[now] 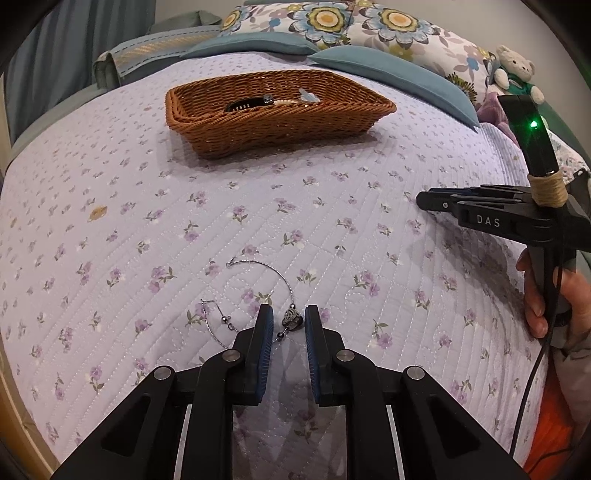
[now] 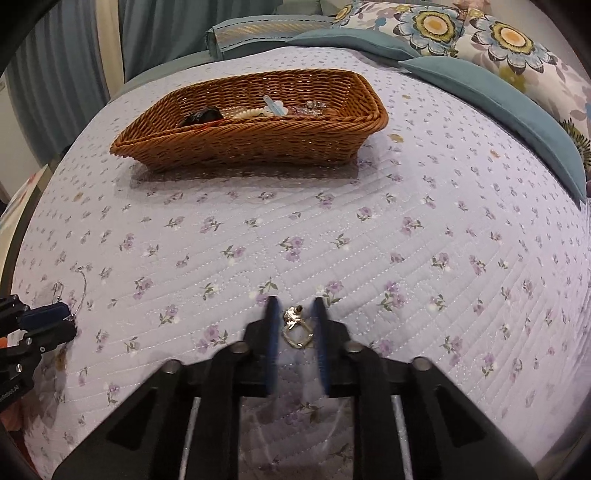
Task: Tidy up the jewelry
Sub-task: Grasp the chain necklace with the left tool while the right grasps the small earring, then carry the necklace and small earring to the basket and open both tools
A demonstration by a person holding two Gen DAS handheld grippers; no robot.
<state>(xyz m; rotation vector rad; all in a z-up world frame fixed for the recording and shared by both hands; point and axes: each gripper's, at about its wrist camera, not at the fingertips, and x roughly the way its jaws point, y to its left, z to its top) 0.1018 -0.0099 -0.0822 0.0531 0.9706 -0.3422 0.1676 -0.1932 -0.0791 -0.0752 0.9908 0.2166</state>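
My left gripper sits low over the bedspread, near its front edge, fingers pointing toward the far end, jaws parted with a narrow gap. My right gripper is low too, well off to the right, its jaws likewise apart; its blue pads look blurred. My right hand wraps the handle, fingers curled round it.

A bedroom in a home. Shown by the bed filling the frame under a lilac quilted cover with small flowers, teal pillows and a big-flowered duvet along the upper edge, a teddy bear at upper right, blue curtains at upper left, a wicker basket upper centre.
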